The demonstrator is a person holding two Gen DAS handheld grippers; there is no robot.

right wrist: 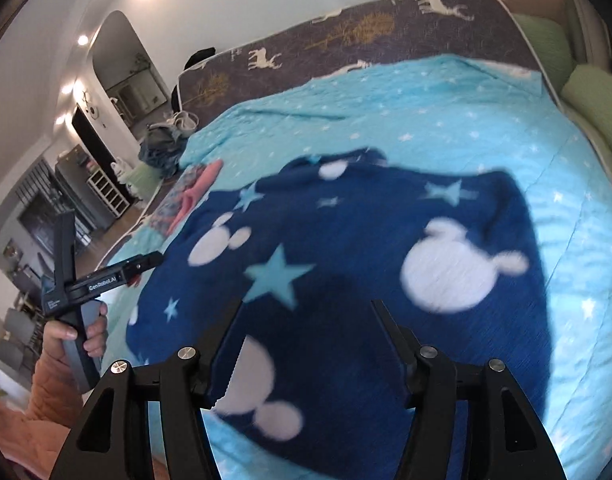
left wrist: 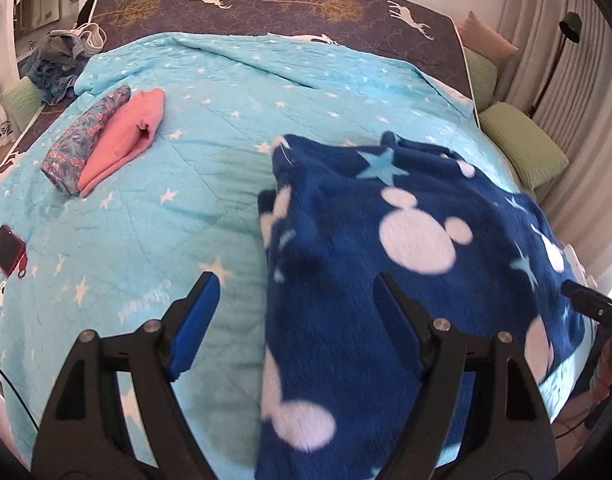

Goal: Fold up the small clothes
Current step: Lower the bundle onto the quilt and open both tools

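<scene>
Left gripper released, jaws spread, nothing pinched; its right finger hangs over the navy fleece garment, left finger over the turquoise quilt. Right gripper also released above the same fleece (white mouse-head and star print), which lies flat on the quilt. Pink folded piece and floral folded piece sit side by side, touching, well apart at the far left.

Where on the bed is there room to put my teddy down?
Bare quilt lies between the pink folded cloth and the navy fleece garment, and beyond both toward the deer-print mattress edge. It is crowded by the clothes pile and red phone.
</scene>
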